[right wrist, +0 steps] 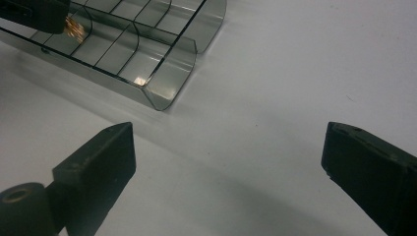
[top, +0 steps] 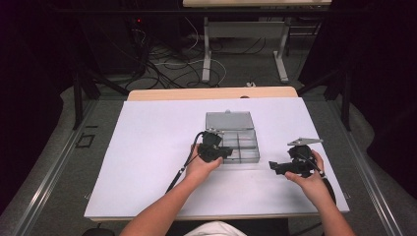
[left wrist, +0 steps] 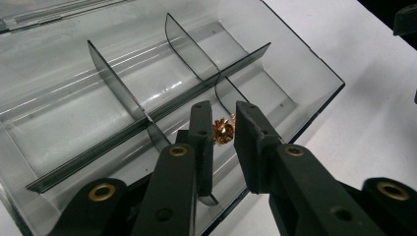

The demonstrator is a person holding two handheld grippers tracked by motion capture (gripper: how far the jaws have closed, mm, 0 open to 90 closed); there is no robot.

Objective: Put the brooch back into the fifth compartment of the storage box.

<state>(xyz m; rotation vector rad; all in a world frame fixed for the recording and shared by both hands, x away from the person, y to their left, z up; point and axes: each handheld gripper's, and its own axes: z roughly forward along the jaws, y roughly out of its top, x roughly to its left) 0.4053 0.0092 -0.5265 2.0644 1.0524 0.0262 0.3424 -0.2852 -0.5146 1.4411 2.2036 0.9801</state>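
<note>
A clear grey compartment box (top: 246, 147) lies open on the white table, its lid (top: 230, 121) folded back. My left gripper (top: 227, 152) reaches over the box's near left part. In the left gripper view its jaws (left wrist: 223, 118) stand close together, shut on a small brass toothed piece (left wrist: 223, 132) above a front compartment of the box (left wrist: 305, 64). The right gripper view shows that brass piece (right wrist: 74, 28) at the top left, over the box (right wrist: 167, 83). My right gripper (top: 273, 167) hovers to the right of the box, pointing left, with its jaws (right wrist: 228, 142) wide open and nothing between them.
Thin dividers (left wrist: 115, 81) split the box into several compartments, and the ones I can see hold nothing. White sheet (top: 147, 147) covers the table around the box. The table's front edge (top: 216, 215) runs just ahead of the person's forearms.
</note>
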